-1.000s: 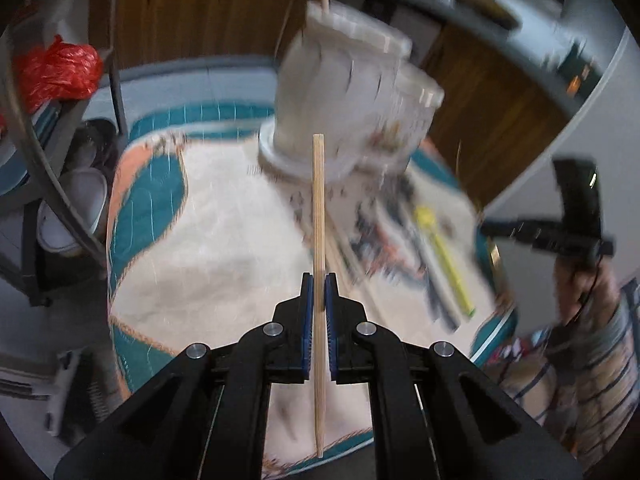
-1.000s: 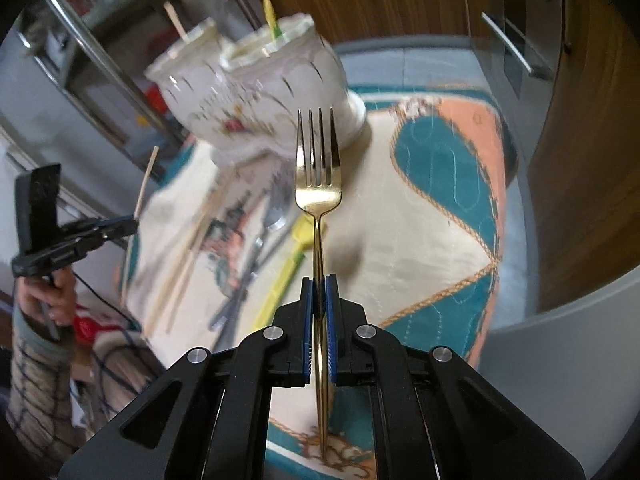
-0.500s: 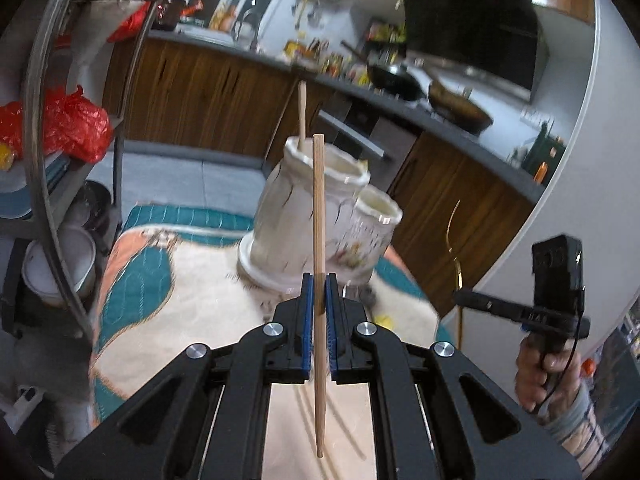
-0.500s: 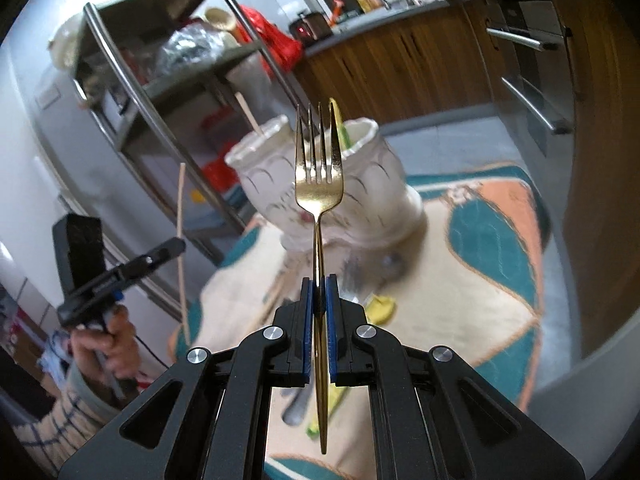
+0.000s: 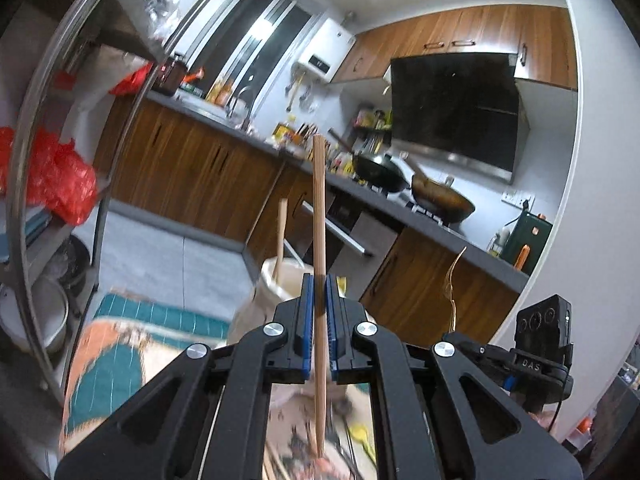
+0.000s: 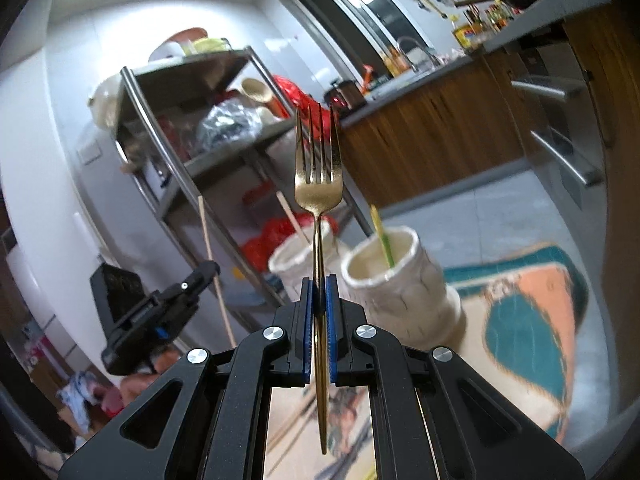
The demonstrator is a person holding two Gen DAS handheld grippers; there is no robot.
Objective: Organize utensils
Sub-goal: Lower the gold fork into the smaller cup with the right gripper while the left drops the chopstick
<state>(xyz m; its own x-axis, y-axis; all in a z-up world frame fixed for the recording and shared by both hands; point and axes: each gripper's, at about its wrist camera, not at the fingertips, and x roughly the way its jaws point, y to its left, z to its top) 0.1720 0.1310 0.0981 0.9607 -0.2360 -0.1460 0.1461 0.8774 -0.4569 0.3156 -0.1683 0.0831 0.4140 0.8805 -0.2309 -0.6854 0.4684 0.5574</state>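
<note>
Both hands have lifted and tipped up since a moment ago, so the views that looked down on the tabletop now look across the kitchen. The left tongs (image 5: 319, 320) are clamped on a wooden chopstick (image 5: 319, 248), held upright with its lower end hanging above the patterned cloth (image 5: 120, 360). The right tongs (image 6: 319, 320) are clamped on a gold fork (image 6: 318, 184), prongs up, handle hanging below the pads. Two white ceramic jars stand side by side on the tabletop cloth: the left jar (image 6: 298, 256) holds a wooden stick, the right jar (image 6: 396, 292) a yellow-green handle. More utensils lie blurred on the cloth beneath the tongs. A metal shelf rack (image 6: 176, 128) stands behind the jars.
</note>
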